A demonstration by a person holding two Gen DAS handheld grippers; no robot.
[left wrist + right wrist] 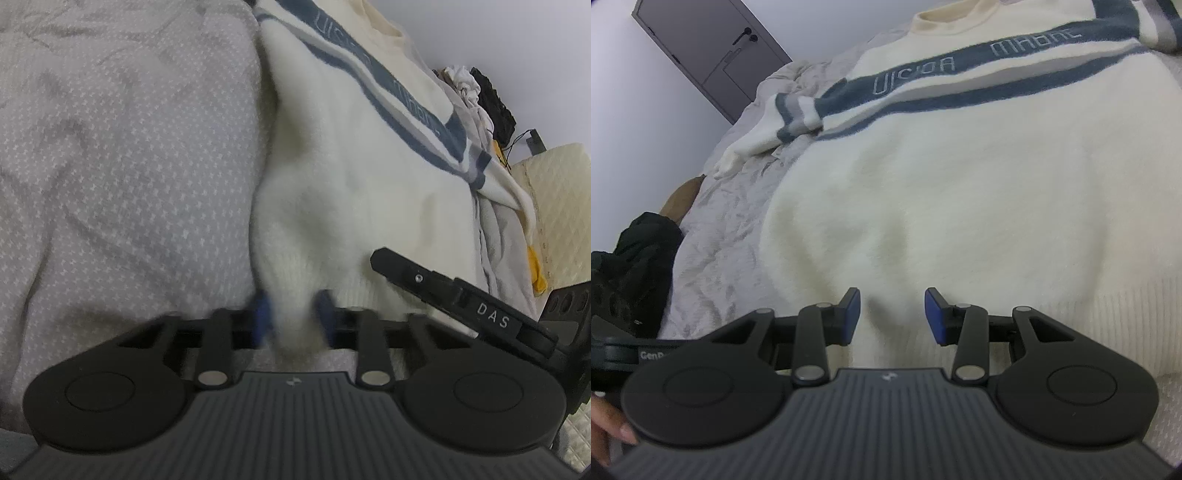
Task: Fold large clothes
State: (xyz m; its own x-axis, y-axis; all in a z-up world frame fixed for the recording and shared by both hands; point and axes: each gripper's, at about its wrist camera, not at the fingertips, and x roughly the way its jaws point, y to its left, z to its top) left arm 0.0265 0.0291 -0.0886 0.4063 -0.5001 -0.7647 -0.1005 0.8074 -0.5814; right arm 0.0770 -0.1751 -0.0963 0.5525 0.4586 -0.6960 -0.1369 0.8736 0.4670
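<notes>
Left gripper (293, 319) clamped on sweater (354, 177) hem

Our left hand-held gripper (295, 321) has its blue pads (263, 317) drawn close together, pinching a fold of the white sweater (332, 184) between them. Our right hand-held gripper (892, 317) holds its blue pads (852, 314) well apart, hovering just over the sweater's lower part, gripping nothing

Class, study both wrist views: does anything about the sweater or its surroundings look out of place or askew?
Yes. The sweater's left sleeve lies crumpled sideways over the grey bedspread, not flat. Nothing looks damaged.
</notes>
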